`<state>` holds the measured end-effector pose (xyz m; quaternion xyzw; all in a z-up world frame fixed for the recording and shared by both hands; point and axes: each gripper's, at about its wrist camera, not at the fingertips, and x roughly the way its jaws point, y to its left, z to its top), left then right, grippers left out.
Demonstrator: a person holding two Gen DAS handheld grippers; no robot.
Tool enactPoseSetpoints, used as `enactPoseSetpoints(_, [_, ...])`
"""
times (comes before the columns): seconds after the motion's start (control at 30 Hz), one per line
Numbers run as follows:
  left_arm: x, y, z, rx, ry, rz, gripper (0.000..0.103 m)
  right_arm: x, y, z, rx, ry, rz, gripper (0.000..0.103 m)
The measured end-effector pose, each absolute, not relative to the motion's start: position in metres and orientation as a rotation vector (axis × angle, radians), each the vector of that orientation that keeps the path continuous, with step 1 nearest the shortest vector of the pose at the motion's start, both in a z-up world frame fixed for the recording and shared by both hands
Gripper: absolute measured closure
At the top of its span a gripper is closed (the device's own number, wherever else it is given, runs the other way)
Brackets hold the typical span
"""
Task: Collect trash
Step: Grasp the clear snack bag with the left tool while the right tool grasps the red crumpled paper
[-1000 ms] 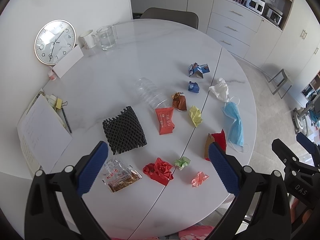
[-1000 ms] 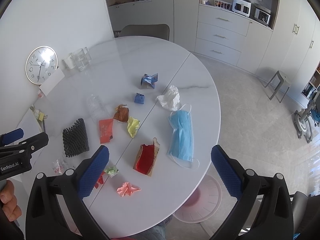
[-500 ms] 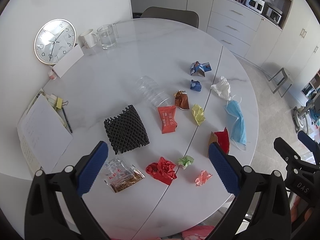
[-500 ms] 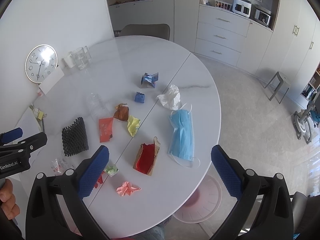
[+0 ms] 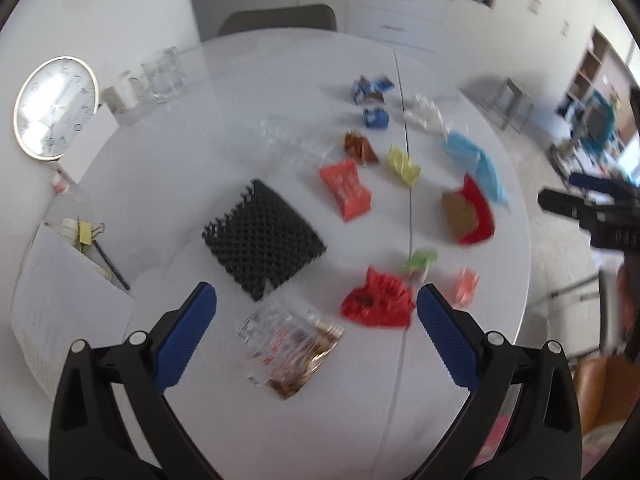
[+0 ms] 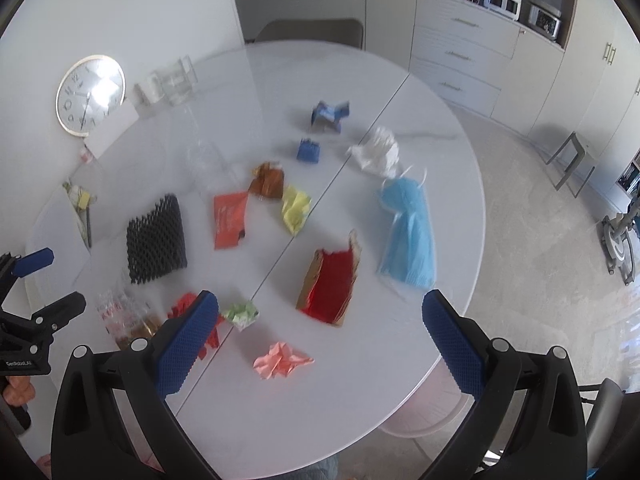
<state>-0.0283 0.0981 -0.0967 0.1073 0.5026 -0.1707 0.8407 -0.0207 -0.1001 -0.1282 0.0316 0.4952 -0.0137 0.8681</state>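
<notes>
- Above the near edge of the round white counter (image 6: 448, 152), we hold both hand-held grippers over the spread of trash, neither touching anything.
- Left hand-held gripper (image 5: 316, 320): jaws wide apart, empty. The clear snack wrapper (image 5: 290, 344) lies between its fingers in view, with the red crumpled paper (image 5: 378, 300) just beside the right one. We judge the wide spread is there to straddle a loose, flat piece.
- Right hand-held gripper (image 6: 320, 330): also spread wide, empty, with the pink paper wad (image 6: 282, 362) and green paper wad (image 6: 240, 314) lowest in its view.
- Trash is scattered singly, mostly apart: black foam net (image 5: 262, 236), orange packet (image 5: 346, 190), yellow paper (image 6: 296, 208), torn red carton (image 6: 332, 284), blue face mask (image 6: 408, 236), white tissue (image 6: 378, 152), brown wrapper (image 6: 268, 178), small blue scraps further off.
- Clock (image 6: 90, 94), glass (image 6: 178, 82) and papers (image 5: 60, 308) sit at the far left rim; we read these as not trash.
- A pale pink round thing (image 6: 424, 412) shows below the counter edge, possibly a bin; we cannot tell.
- Left view is blurred, so small details are uncertain.
</notes>
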Motion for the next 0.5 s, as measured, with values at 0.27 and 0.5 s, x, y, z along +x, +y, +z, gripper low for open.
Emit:
enactPoseSetpoints(0.27, [-0.025, 0.135, -0.158, 0.247, 1.178, -0.513, 0.007, -0.031, -0.061, -0.171, 0.096, 1.145, -0.024, 0.002])
enactPoseSetpoints(0.5, [-0.004, 0.134, -0.205, 0.176, 1.265, -0.537, 0.007, -0.037, -0.03, -0.187, 0.078, 1.162, -0.042, 0.002])
